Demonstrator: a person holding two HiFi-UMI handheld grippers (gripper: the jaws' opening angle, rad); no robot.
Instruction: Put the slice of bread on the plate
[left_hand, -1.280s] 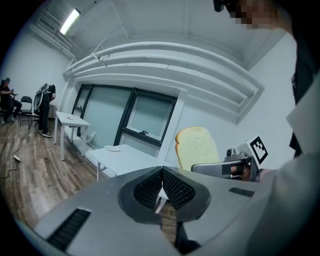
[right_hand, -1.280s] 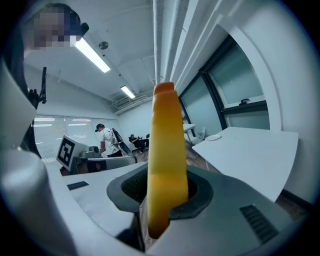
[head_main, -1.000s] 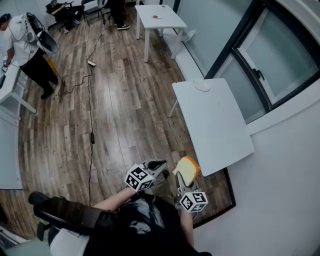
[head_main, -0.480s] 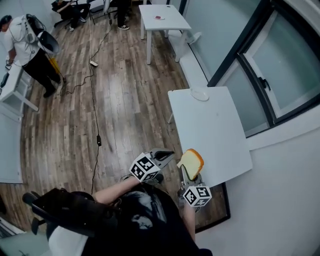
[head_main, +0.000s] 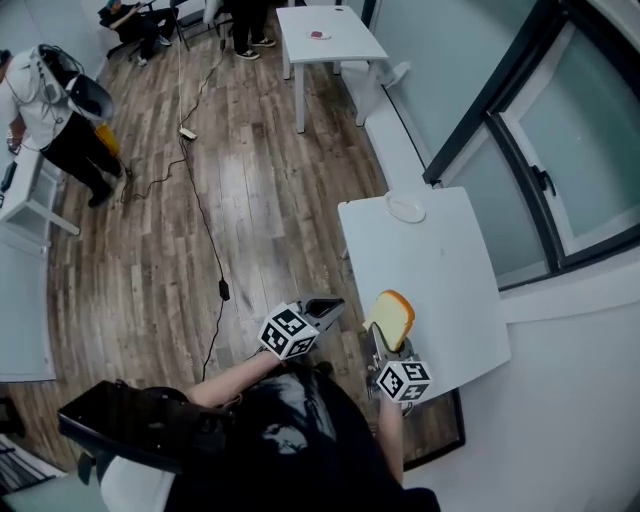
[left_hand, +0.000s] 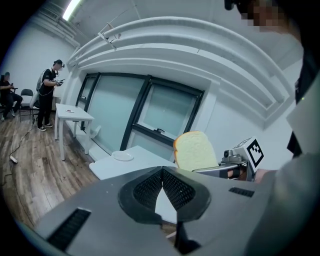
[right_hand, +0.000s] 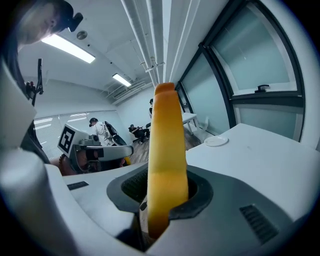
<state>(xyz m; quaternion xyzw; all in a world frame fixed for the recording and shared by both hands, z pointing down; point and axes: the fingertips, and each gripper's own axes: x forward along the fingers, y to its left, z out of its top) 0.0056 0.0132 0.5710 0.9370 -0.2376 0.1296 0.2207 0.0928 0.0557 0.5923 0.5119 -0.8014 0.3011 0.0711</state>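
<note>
You held the slice of bread (right_hand: 167, 150) upright in your right gripper (right_hand: 162, 202), its jaws pressed on the lower edge. Just to its left, your left gripper (left_hand: 162, 182) had its jaws together, with nothing between them. Beyond both grippers stood the white table (head_main: 440, 280), and the plate (head_main: 405, 208) lay at its far edge, well apart from the bread.

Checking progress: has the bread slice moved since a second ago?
Yes. The bread slice, clamped in the right hand-held gripper, went from beside the table's near corner to over its near edge, toward the plate.
</note>
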